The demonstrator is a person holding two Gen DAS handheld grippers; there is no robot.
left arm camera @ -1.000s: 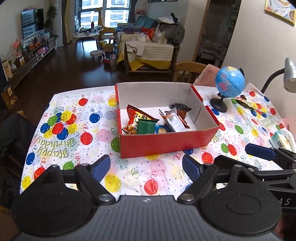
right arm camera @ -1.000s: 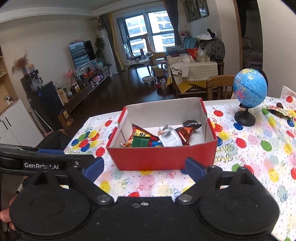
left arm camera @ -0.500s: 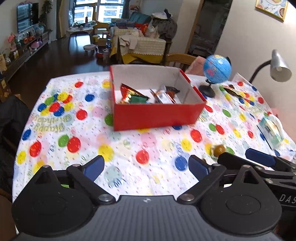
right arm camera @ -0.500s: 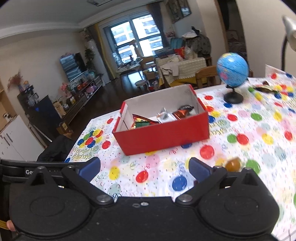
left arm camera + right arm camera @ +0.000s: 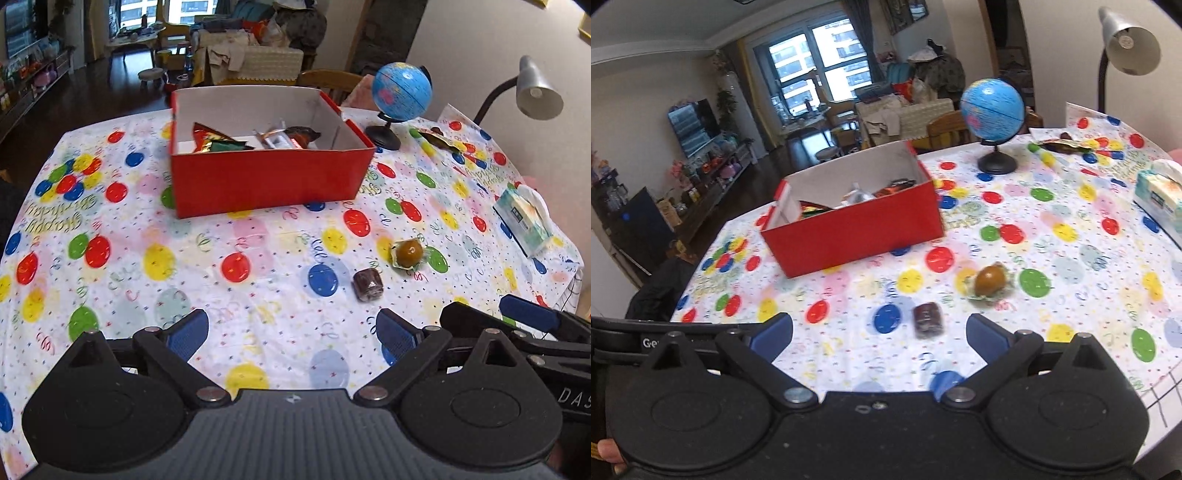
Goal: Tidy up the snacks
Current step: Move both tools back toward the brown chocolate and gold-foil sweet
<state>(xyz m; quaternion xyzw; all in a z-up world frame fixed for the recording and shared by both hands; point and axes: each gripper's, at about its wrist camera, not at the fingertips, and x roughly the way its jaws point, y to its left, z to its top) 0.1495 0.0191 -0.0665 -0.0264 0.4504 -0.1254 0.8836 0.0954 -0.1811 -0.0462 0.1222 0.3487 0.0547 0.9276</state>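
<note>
I am holding both tongs wide apart and gripping nothing: the left tongs (image 5: pixel 291 332) and the right tongs (image 5: pixel 880 334) are hovering over the near part of the worktop (image 5: pixel 258 258), side by side. A dark brown wrapped sweet (image 5: pixel 927 319) is lying just ahead, between the right fingertips (image 5: pixel 988 338), not touching them. Just beyond it to the right, an amber round sweet (image 5: pixel 990 282) is sitting in its crinkled wrapper. The red box (image 5: pixel 269 177) is standing farther back, with several snack packets (image 5: pixel 218 142) lying inside. A blue globe (image 5: pixel 400 92) is standing just right of the box, and a tissue pack (image 5: pixel 522 218) is resting near the right edge.
</note>
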